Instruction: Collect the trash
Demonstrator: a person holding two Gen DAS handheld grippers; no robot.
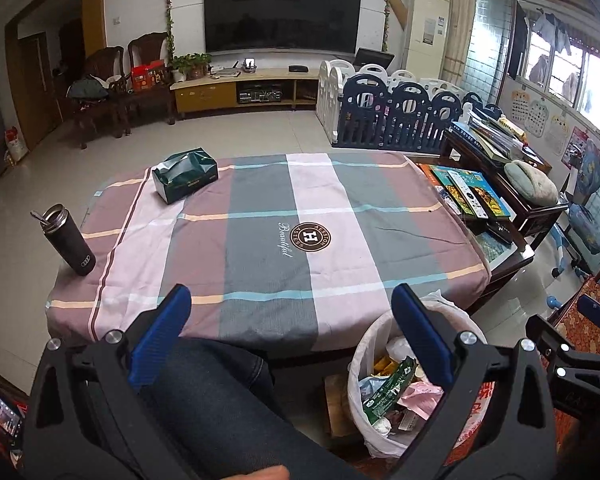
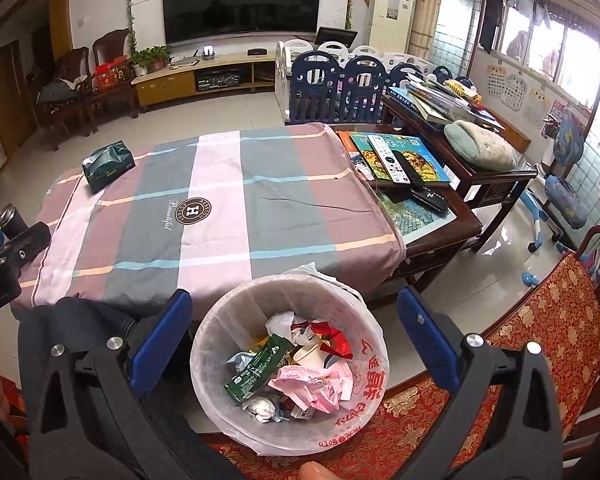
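A: Since both grippers hang with fingers spread wide and nothing between them, where has the trash gone?

B: Into the lined bin (image 2: pixel 288 364) at the table's near right corner. The right gripper (image 2: pixel 296 332) sits directly above it; the left gripper (image 1: pixel 292 332) is over the person's knee (image 1: pixel 212 384), left of the bin.

A: Anything left on the cloth (image 1: pixel 260 240)?

B: I'd judge not. Only a tissue pack (image 1: pixel 185 175) at the far left, and a flask (image 1: pixel 69 240) beyond the left edge.

A: Risks?

B: Mistaking those for rubbish. The flask stands open-topped near the edge; a careless reach could topple it. A low pass could also snag the bin's loose liner (image 2: pixel 320 276).
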